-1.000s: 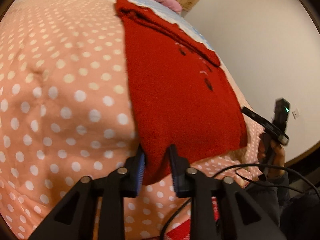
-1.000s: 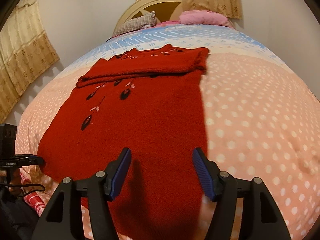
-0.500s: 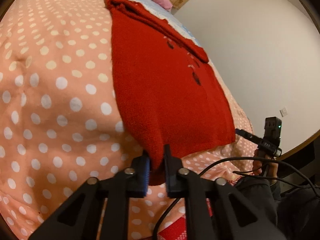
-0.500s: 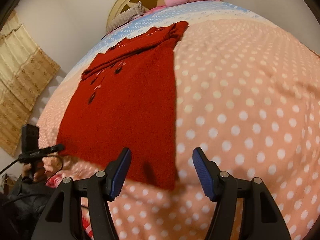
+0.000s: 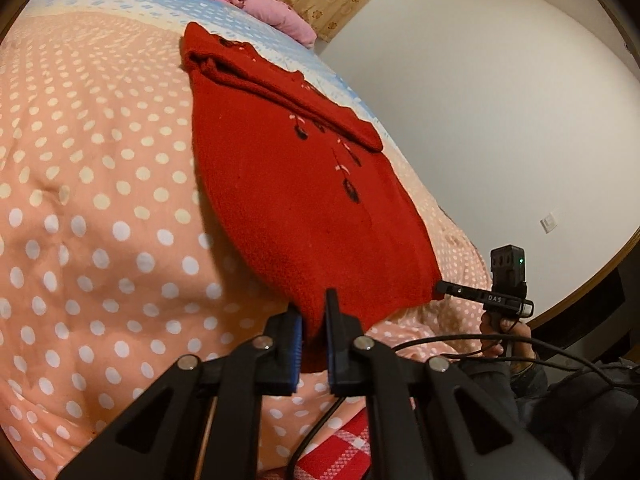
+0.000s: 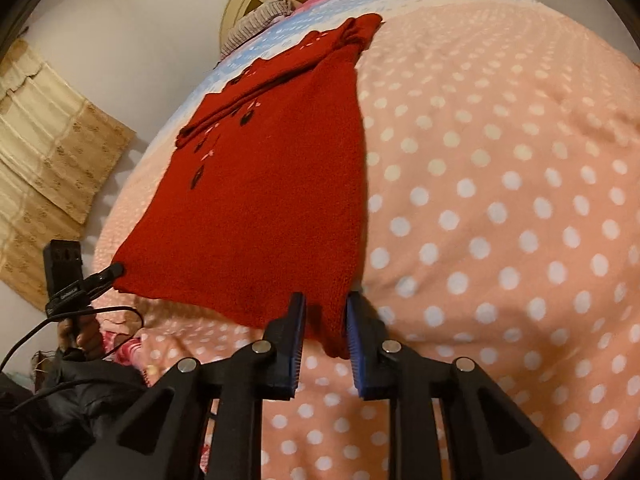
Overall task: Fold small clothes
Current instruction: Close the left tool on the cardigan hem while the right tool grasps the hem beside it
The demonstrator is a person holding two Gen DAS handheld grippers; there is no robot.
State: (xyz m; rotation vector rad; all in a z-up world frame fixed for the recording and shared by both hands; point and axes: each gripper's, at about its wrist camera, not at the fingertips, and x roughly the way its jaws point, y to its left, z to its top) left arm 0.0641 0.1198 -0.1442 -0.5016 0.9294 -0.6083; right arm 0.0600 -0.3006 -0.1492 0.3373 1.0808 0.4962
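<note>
So far the fold looks roughly half made. The red knitted sweater [image 5: 296, 200] lies lengthwise on the polka-dot bedspread [image 5: 88, 184], and its sleeves [image 5: 280, 92] are already laid across the chest at the far end, near the pillows, forming a thick band over the embroidered front. The body below that band is still one flat layer, with the hem at the near edge of the bed.

Both hem corners are now being taken. The left gripper [image 5: 314, 330] is pressed together on one bottom corner, the knit bunched between its blue pads and raised a little off the bedspread. The right gripper [image 6: 325, 334] has just been closing on the other bottom corner; a tongue of red fabric sits between its pads, which appear to touch it on both sides, though the grip looks looser than the left one.

What remains, in my judgement, is to carry the hem up and over toward the sleeve band to halve the length, set it down square, and perhaps fold once more and smooth it. No other garment waiting to be folded is visible.
</note>
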